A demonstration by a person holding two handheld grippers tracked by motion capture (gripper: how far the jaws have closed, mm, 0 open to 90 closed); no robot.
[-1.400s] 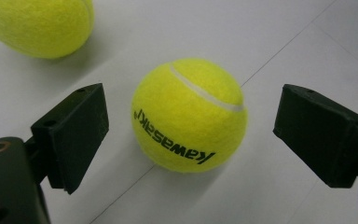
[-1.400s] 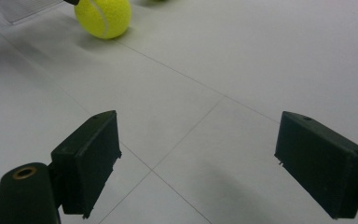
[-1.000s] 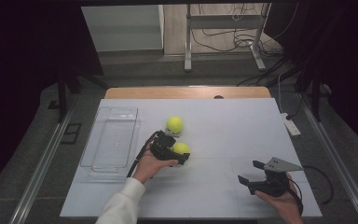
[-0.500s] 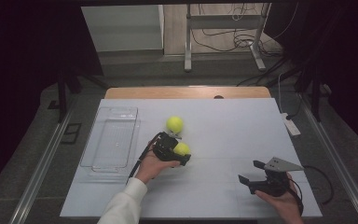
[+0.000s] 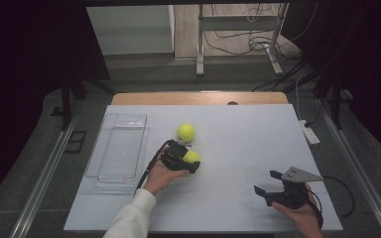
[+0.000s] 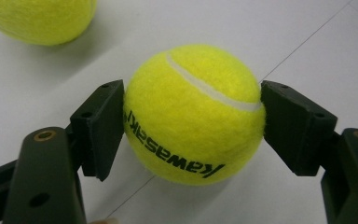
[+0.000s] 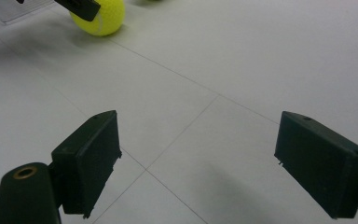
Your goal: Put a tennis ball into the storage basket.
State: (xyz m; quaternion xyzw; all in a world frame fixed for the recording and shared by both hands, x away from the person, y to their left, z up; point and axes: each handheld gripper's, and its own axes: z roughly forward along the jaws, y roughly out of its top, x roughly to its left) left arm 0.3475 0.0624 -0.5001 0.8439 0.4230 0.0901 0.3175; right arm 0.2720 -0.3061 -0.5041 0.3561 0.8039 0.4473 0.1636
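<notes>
A white table (image 5: 258,134) with a wooden far edge stands on grey floor (image 5: 144,74). Beyond it rise a metal stand (image 5: 238,37) and tangled cables (image 5: 243,42). Both sides of the room lie dark.

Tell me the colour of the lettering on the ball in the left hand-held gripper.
Black lettering on the yellow-green tennis ball, clearest in the left gripper view.

A yellow-green tennis ball (image 6: 193,114) sits on the white table (image 5: 238,148) near its middle, somewhat toward the left edge, with a white seam curving over its top and black lettering (upside down in the left gripper view) across its side. A second tennis ball (image 5: 186,132) of the same colour rests just beyond it, toward the far edge.
</notes>
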